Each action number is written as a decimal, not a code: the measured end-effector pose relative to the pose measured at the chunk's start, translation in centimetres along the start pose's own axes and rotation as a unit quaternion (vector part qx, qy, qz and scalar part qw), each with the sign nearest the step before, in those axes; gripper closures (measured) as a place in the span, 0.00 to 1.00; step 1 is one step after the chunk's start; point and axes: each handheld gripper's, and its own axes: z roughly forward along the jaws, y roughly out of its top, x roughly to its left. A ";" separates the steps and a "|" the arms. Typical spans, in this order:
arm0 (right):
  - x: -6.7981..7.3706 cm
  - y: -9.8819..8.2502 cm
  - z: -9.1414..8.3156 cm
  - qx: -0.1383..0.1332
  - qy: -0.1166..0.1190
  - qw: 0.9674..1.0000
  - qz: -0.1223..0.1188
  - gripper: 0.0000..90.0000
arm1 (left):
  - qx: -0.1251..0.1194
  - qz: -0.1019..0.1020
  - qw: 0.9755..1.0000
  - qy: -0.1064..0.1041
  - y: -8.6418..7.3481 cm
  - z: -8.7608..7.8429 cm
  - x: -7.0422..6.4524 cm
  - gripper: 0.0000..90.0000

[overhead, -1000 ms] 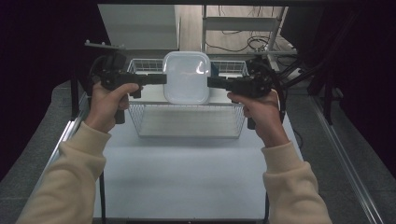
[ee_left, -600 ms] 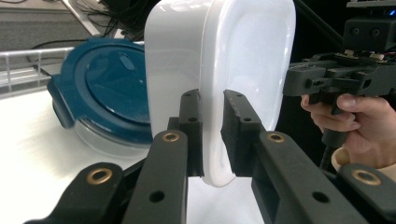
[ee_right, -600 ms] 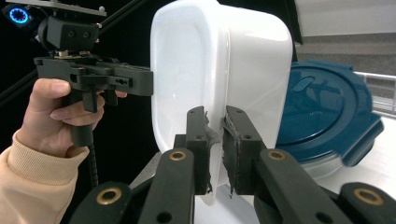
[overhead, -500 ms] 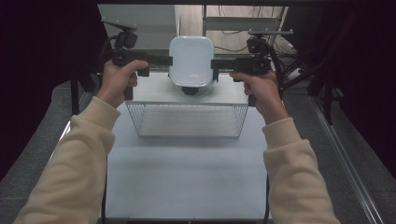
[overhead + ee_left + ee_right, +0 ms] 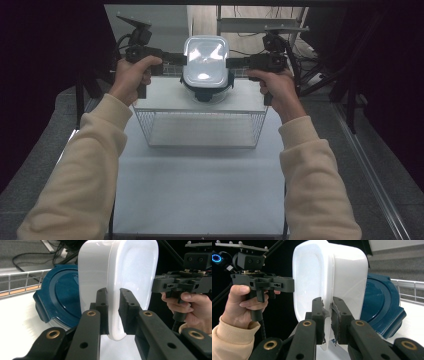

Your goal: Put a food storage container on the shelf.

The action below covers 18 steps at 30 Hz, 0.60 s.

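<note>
Both grippers are on the white container (image 5: pixel 205 62) at once. The left gripper (image 5: pixel 179 59) has its jaws closed on the container's left rim, and the right gripper (image 5: pixel 231 62) has its jaws closed on the right rim, so the container hangs level between the two hands at the far end of the table (image 5: pixel 200 190).

From the left gripper view the grip is plain: the two black pads (image 5: pixel 103 307) squeeze the thin white wall of the container (image 5: pixel 120 285) from either side. The right gripper view gives the mirror picture (same pinch, opposite rim), with the pads pressed on the container (image 5: pixel 324 277) edge and the other hand (image 5: pixel 242 307) gripping its handle beyond.

Directly beneath the container sits a dark blue lid (image 5: pixel 206 92), resting on the white surface behind the wire basket (image 5: pixel 200 127). The container hovers over that lid, close above it; whether they touch cannot be told from here. The basket stands just on the near side of them, in the middle of the table between the two cream sleeves (image 5: pixel 85 165).
</note>
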 end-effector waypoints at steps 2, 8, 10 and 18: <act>-0.3 0.2 0.3 0.007 -0.005 1.000 0.007 0.89 | 0.001 -0.007 1.000 0.001 0.1 0.2 0.3 0.88; -1.4 0.9 0.8 0.007 -0.001 0.999 0.048 0.88 | -0.006 -0.032 0.999 -0.005 1.0 0.8 1.2 0.87; -1.9 1.2 1.1 0.006 0.001 0.998 0.065 0.86 | -0.010 -0.047 0.999 -0.008 1.3 1.1 1.6 0.86; -4.7 1.9 2.2 -0.005 0.020 0.989 0.146 0.81 | -0.021 -0.096 0.995 -0.022 2.2 2.5 3.5 0.83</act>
